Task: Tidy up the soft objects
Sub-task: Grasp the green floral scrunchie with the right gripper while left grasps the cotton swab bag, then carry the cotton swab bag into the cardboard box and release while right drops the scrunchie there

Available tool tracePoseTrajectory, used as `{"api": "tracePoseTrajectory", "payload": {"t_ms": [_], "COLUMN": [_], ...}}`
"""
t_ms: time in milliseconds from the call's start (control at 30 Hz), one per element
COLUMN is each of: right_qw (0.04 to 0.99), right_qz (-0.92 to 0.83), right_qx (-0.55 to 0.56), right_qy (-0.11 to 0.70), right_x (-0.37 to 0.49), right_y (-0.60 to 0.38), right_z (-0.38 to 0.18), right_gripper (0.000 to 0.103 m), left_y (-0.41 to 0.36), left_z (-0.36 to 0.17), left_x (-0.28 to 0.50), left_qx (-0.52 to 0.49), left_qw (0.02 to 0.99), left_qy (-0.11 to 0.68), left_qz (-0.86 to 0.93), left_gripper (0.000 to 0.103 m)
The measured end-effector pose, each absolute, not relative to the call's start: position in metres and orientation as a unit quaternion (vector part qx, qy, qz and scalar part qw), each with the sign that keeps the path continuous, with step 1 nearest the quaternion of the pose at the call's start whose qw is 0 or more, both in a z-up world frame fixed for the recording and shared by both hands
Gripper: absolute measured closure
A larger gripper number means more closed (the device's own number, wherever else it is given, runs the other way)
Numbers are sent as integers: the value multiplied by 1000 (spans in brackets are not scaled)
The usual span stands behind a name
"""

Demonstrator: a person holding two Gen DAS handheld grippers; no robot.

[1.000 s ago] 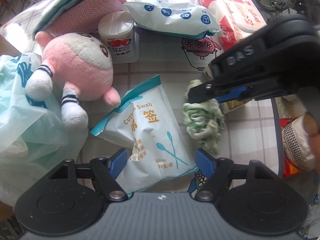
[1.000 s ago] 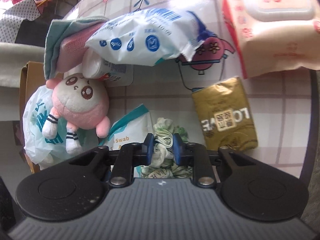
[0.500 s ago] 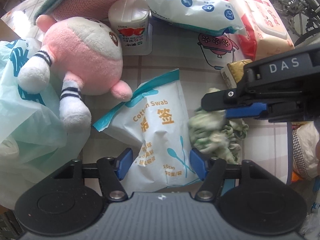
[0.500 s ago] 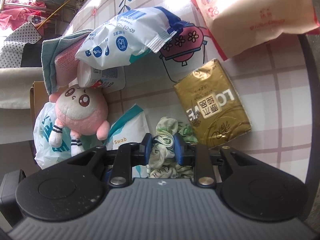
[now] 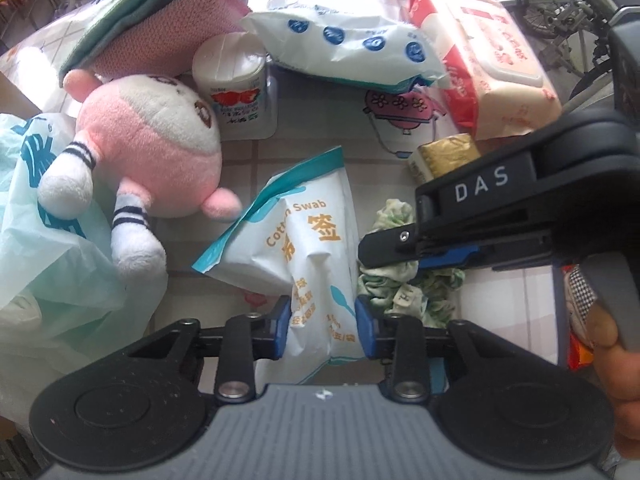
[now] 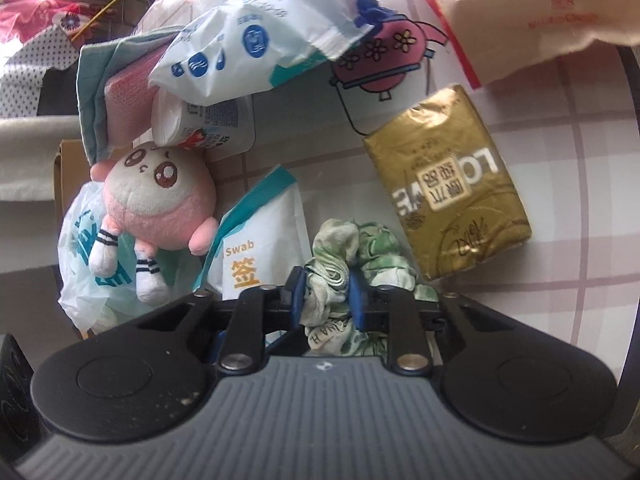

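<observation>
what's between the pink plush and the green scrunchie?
The cotton swab pack lies between the pink plush and the green scrunchie, clearest in the left wrist view.

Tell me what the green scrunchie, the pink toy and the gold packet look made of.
Scrunchie: thin woven cloth, matte, bunched in creases. Toy: plush fabric, fuzzy nap. Gold packet: probably metallic plastic film, shiny and finely wrinkled.

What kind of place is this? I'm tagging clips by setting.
Probably a home: a table with a cartoon-print checked tablecloth, cluttered with a pink plush toy, a wet-wipes pack and a cotton swab bag.
</observation>
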State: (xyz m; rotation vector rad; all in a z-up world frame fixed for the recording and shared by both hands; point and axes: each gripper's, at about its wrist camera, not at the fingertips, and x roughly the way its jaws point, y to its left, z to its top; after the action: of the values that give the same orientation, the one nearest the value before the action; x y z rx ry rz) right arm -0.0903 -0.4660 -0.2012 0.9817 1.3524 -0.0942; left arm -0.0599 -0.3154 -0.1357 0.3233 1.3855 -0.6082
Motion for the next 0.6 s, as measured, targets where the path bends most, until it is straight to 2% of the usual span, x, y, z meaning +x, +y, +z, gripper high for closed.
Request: {"api": "tracePoseTrajectory", "payload": {"t_ms": [267, 600], "right_qw": [663, 678], "right_qz": [-63, -80], "right_qx": [479, 502], "right_qy": [571, 531], "right_x": [-116, -129], "right_y": [-483, -462], "right_z": [-185, -107], "right_gripper": [87, 87], "left_y": [-316, -276], "left_z": [-108, -29], "left_x": [-64, -52], "left_qx": [124, 112], "left_qw": [707, 712], "left_qy": [612, 579], "left_qz": [-332, -381], "left_gripper": [71, 71]}}
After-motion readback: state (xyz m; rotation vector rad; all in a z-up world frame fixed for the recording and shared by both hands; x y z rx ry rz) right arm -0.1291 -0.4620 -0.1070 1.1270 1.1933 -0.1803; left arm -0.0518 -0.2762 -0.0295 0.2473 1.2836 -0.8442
